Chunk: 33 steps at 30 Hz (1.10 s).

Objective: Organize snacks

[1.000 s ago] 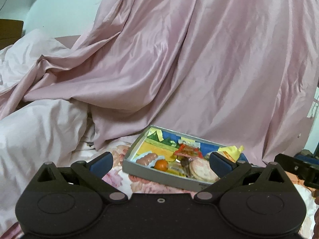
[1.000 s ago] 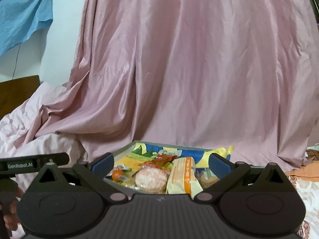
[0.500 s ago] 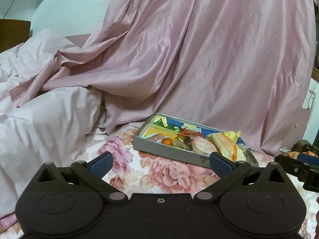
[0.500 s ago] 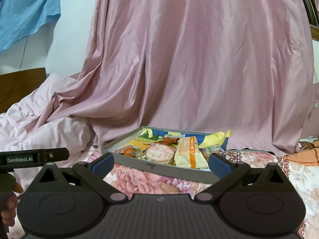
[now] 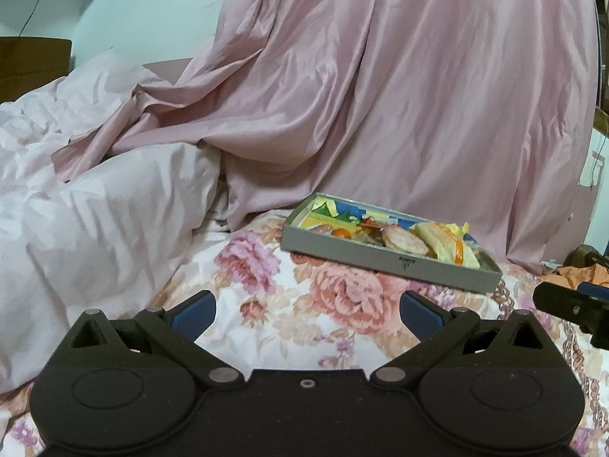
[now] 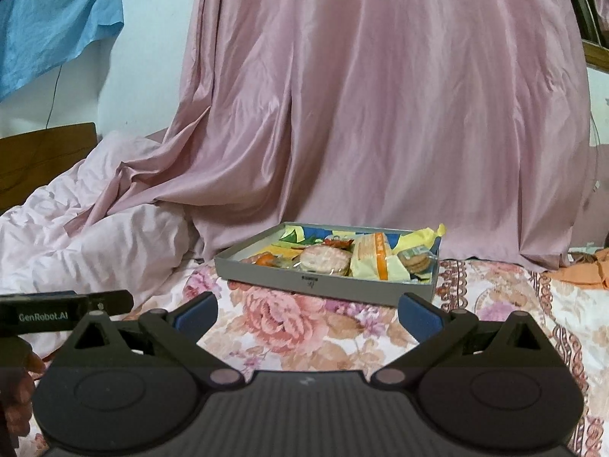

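On floral bedspread: grey snack tray | pink drape behind | both hand-held grippers wide, empty

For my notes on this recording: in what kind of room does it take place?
Probably a bedroom: the grey tray of snacks sits on a floral bedspread, a rumpled pale quilt lies to the left, and a pink cloth hangs behind.

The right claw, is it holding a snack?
No, the right claw is open and empty, with the snacks lying in the grey tray beyond it.
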### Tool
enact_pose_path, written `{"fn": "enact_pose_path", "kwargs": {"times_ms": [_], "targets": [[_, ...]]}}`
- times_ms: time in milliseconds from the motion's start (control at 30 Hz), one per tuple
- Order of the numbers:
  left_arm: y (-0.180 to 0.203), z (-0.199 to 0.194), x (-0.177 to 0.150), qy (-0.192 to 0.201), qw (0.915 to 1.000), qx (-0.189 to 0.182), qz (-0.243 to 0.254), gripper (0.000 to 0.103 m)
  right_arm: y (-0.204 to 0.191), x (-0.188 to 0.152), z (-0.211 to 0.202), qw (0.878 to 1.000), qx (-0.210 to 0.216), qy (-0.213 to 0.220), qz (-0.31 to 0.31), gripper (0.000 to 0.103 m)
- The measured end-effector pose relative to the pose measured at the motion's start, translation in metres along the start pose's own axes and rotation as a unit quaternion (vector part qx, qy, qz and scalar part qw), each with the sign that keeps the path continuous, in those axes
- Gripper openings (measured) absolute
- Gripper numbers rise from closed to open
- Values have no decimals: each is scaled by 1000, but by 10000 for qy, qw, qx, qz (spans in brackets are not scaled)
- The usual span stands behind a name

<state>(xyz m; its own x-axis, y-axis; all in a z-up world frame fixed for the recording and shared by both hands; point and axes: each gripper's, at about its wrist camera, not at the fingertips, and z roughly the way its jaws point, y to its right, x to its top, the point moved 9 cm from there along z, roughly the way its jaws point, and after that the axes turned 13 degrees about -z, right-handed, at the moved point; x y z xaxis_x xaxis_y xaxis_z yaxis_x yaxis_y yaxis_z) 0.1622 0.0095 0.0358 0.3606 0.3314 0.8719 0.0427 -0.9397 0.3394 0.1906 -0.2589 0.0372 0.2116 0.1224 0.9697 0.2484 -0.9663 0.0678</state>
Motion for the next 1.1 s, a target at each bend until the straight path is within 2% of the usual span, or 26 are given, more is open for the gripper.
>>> {"fn": "enact_pose_path", "kwargs": {"times_ms": [500, 833, 1100], "targets": [[-19, -9, -33, -4, 9999, 90, 106, 102, -21, -41, -10, 9995, -248, -83, 153, 103], [-20, -8, -47, -8, 9994, -1, 349, 102, -19, -61, -8, 9994, -295, -112, 175, 103], [-24, 2, -60, -144, 9993, -4, 345, 102, -15, -75, 0, 9992, -296, -191, 214, 103]]}}
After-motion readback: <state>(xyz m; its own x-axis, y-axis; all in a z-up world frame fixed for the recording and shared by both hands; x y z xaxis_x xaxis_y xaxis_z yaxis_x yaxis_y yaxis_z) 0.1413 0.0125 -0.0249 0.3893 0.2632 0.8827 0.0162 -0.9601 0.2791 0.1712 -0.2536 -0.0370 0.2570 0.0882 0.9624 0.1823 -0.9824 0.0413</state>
